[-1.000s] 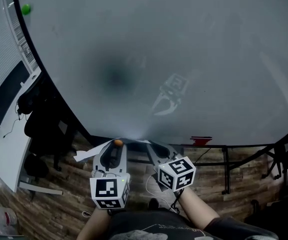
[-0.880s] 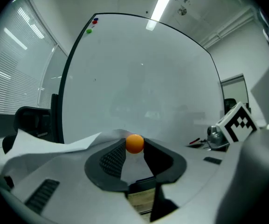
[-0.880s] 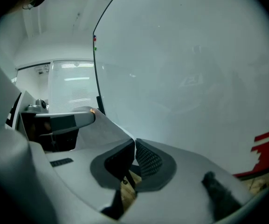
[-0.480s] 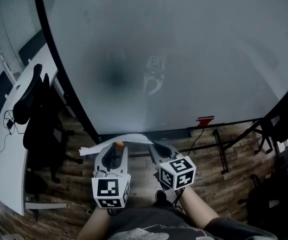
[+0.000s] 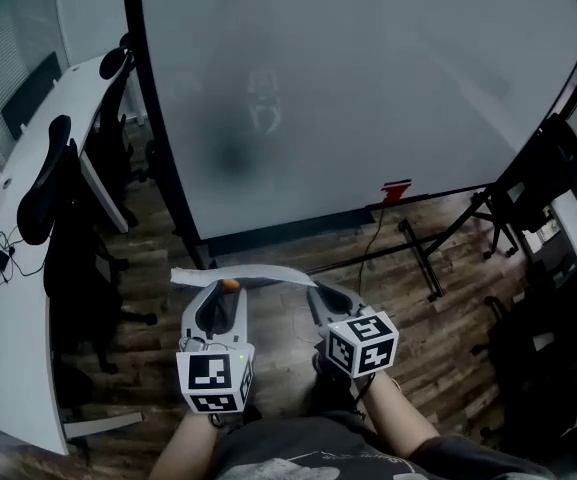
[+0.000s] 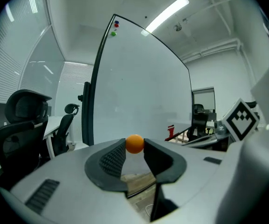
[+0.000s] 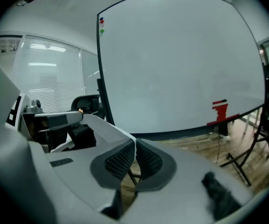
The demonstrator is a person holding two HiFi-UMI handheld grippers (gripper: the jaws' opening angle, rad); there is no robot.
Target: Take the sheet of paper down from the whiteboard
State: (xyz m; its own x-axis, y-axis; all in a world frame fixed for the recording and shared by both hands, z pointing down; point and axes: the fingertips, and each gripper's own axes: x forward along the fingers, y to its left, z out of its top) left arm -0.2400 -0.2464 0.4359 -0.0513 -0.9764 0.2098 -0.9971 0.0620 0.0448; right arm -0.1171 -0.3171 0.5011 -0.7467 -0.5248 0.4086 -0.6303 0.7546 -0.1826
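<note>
The white sheet of paper (image 5: 243, 272) hangs as a curved strip in front of me, off the whiteboard (image 5: 368, 88). My right gripper (image 5: 314, 290) is shut on one edge of the paper (image 7: 104, 126), its pads pinching the sheet. My left gripper (image 5: 226, 290) is shut on a small orange round magnet (image 6: 134, 143), held between its fingertips just under the paper. In the right gripper view the left gripper (image 7: 50, 120) shows beside the sheet. The whiteboard (image 7: 181, 64) stands some way ahead of both grippers.
Small coloured magnets (image 6: 115, 26) sit at the board's top left corner. A red item (image 5: 396, 188) rests on the board's tray. A white desk (image 5: 23, 268) with black office chairs (image 5: 53, 208) is at the left. Black stand legs (image 5: 438, 258) and chairs are at the right.
Both grippers have drawn back from the whiteboard with the paper and the orange magnet. The board now looks farther off and more of the wooden floor shows.
</note>
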